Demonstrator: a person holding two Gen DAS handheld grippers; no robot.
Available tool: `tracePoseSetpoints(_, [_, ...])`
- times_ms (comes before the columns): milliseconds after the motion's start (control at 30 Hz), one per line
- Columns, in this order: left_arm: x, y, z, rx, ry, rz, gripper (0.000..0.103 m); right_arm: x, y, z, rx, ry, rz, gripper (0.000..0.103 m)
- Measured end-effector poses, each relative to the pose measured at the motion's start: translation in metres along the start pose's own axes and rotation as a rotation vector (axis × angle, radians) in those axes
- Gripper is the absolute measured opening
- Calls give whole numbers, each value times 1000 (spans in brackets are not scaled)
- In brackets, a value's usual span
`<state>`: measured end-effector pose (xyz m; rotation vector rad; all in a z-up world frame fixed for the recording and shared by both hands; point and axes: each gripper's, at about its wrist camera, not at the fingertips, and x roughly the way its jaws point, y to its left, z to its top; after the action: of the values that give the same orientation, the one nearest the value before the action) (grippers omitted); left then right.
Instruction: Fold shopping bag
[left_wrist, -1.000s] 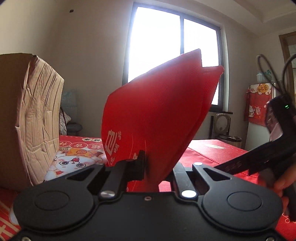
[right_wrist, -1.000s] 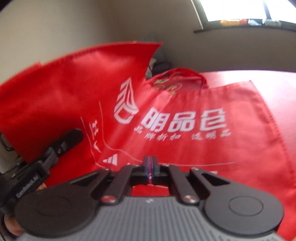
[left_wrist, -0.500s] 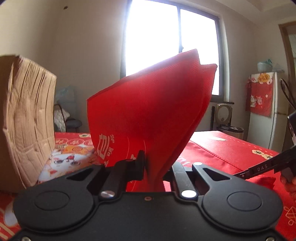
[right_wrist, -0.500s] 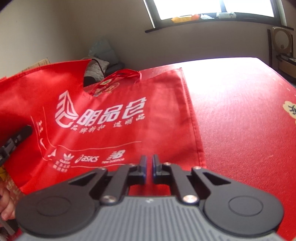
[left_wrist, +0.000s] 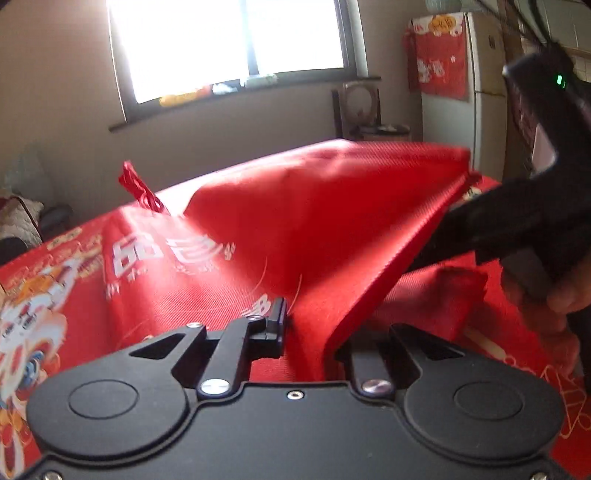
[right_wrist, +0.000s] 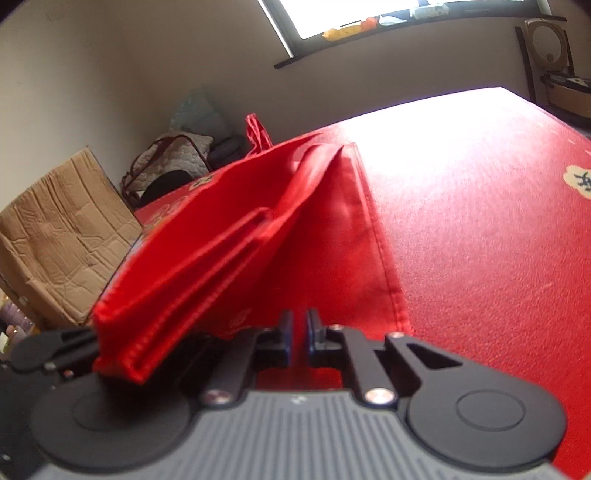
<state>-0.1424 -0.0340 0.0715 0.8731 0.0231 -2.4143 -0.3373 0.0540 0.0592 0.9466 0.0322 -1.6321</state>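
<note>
Nearest the left wrist camera, the left gripper (left_wrist: 306, 325) is seen with its jaws parting, and a folded edge of the red shopping bag (left_wrist: 332, 221) stands in the gap between them; only the left finger (left_wrist: 275, 328) is in plain sight, the other being hidden behind the cloth, so it cannot be told whether the pads press on the fabric. From that gap the raised flap is lifted up and away towards the right, where its far corner is met by the black body of the right gripper (left_wrist: 517, 229), held in a hand (left_wrist: 565, 295) at the right edge of the view. Under the flap the rest of the bag is spread flat on the red tablecloth (right_wrist: 480, 221), its white lettering facing up, and one handle (left_wrist: 140, 188) is seen sticking up at the far end.

In the right wrist view, the right gripper's (right_wrist: 299, 332) jaws are also parting, a narrow gap is shown between the blue pads, and nothing is held in it; the bag's near hem lies just beyond the tips. Further left, a cardboard box (right_wrist: 62, 229) is seen past the table's edge, and a window (left_wrist: 229, 44) fills the far wall.
</note>
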Motion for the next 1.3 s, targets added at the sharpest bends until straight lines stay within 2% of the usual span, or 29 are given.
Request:
tracePoseSetpoints(33, [1, 4, -1, -9, 4, -11, 29, -4, -1, 1, 7, -14, -17, 23])
tracePoseSetpoints(67, [0, 8, -1, -25, 2, -31, 49, -11, -3, 4, 17, -46, -48, 31])
tracePoseSetpoints(100, [0, 12, -2, -32, 5, -47, 58, -18, -5, 7, 22, -84, -75, 37])
tracePoseSetpoints(133, [0, 14, -3, -29, 7, -59, 60, -26, -8, 9, 34, -123, -92, 37])
tracePoseSetpoints(200, [-8, 17, -5, 3, -38, -58, 60, -37, -15, 12, 56, -182, -111, 37])
tracePoseSetpoints(267, [-24, 18, -3, 20, -102, -62, 62, -36, -21, 13, 70, -173, -133, 37])
tracePoseSetpoints(300, [-34, 20, -1, 19, -128, -98, 64, -32, -23, 13, 68, -159, -148, 37])
tracePoseSetpoints(333, [-45, 23, 2, 17, -155, -148, 76, -27, -25, 14, 65, -143, -166, 37])
tracePoseSetpoints(367, [-58, 25, 5, 21, -182, -205, 91, -21, -26, 14, 59, -123, -191, 38])
tracePoseSetpoints(433, [-83, 25, 6, 67, -236, -290, 98, -9, -28, 13, 54, -94, -209, 38])
tracePoseSetpoints(467, [-95, 27, 6, 103, -268, -308, 99, -7, -29, 13, 60, -92, -202, 40])
tracePoseSetpoints(533, [-109, 28, 3, 147, -320, -292, 100, -6, -30, 11, 71, -94, -172, 43])
tracePoseSetpoints(633, [-110, 42, -1, 112, -359, -233, 101, -4, -28, 8, 74, -90, -133, 43])
tracePoseSetpoints(733, [-88, 65, 0, -45, -290, -117, 101, -3, -24, 6, 51, -90, -137, 44])
tracePoseSetpoints(800, [-74, 97, -9, -250, -277, -57, 99, -2, -25, 5, 48, -91, -133, 44])
tracePoseSetpoints(833, [-70, 112, -14, -337, -276, -45, 99, -2, -26, 5, 55, -91, -126, 44])
tracePoseSetpoints(900, [-59, 135, -19, -422, -220, -66, 99, -2, -29, 6, 75, -94, -110, 44])
tracePoseSetpoints(933, [-53, 139, -21, -419, -186, -70, 99, -2, -30, 5, 81, -94, -104, 44])
tracePoseSetpoints(967, [-49, 136, -22, -376, -160, -48, 99, -3, -29, 5, 80, -93, -103, 44])
tracePoseSetpoints(1067, [-33, 120, -22, -237, -68, 76, 99, -3, -28, 3, 106, -73, -36, 46])
tracePoseSetpoints(1167, [-25, 115, -23, -223, -11, 78, 99, 2, -26, 3, 136, -39, 52, 46])
tracePoseSetpoints(1300, [-22, 122, -25, -214, 17, 162, 99, 11, -20, 2, 170, 23, 184, 46])
